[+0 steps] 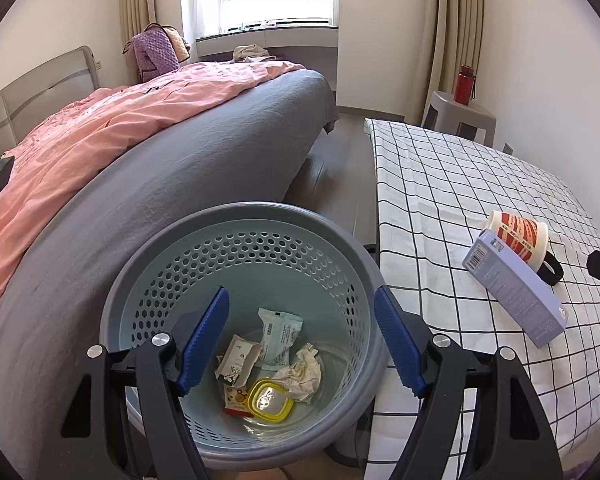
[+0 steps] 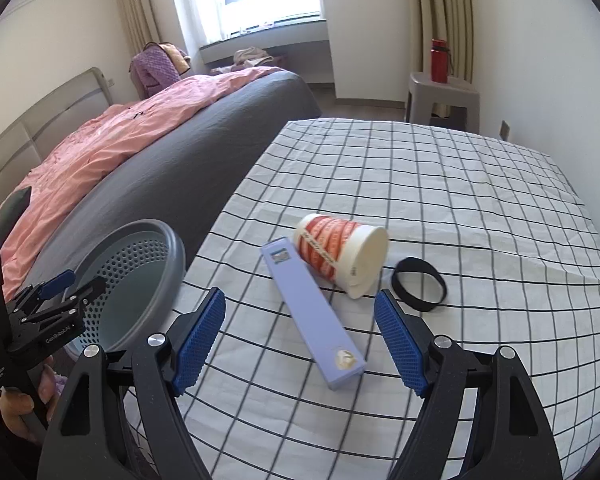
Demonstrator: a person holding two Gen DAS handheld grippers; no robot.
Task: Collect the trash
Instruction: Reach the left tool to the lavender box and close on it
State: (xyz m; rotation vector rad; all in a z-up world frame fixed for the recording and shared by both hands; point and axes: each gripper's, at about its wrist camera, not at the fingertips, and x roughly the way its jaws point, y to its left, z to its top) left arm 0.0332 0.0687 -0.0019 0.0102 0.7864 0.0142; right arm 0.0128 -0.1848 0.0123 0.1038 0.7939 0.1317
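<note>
A grey perforated trash basket (image 1: 152, 288) stands between the bed and the table; it shows at the left of the right wrist view (image 2: 172, 248). In it lie wrappers, a crumpled tissue (image 1: 302, 372) and a yellow lid (image 1: 268, 400). My left gripper (image 1: 302, 340) is open and empty above the basket. On the checked tablecloth (image 2: 460, 184) lie a long lilac box (image 2: 312, 316), a red-and-white paper cup (image 2: 340, 252) on its side and a black band (image 2: 420, 284). My right gripper (image 2: 300, 340) is open, its jaws to either side of the box's near end, a little above it.
A bed with a grey sheet (image 1: 204, 160) and a pink duvet (image 1: 80, 128) lies to the left. A grey stool (image 2: 440, 96) with a red bottle (image 2: 439, 60) stands at the far wall. A strip of floor (image 1: 340, 184) runs between bed and table.
</note>
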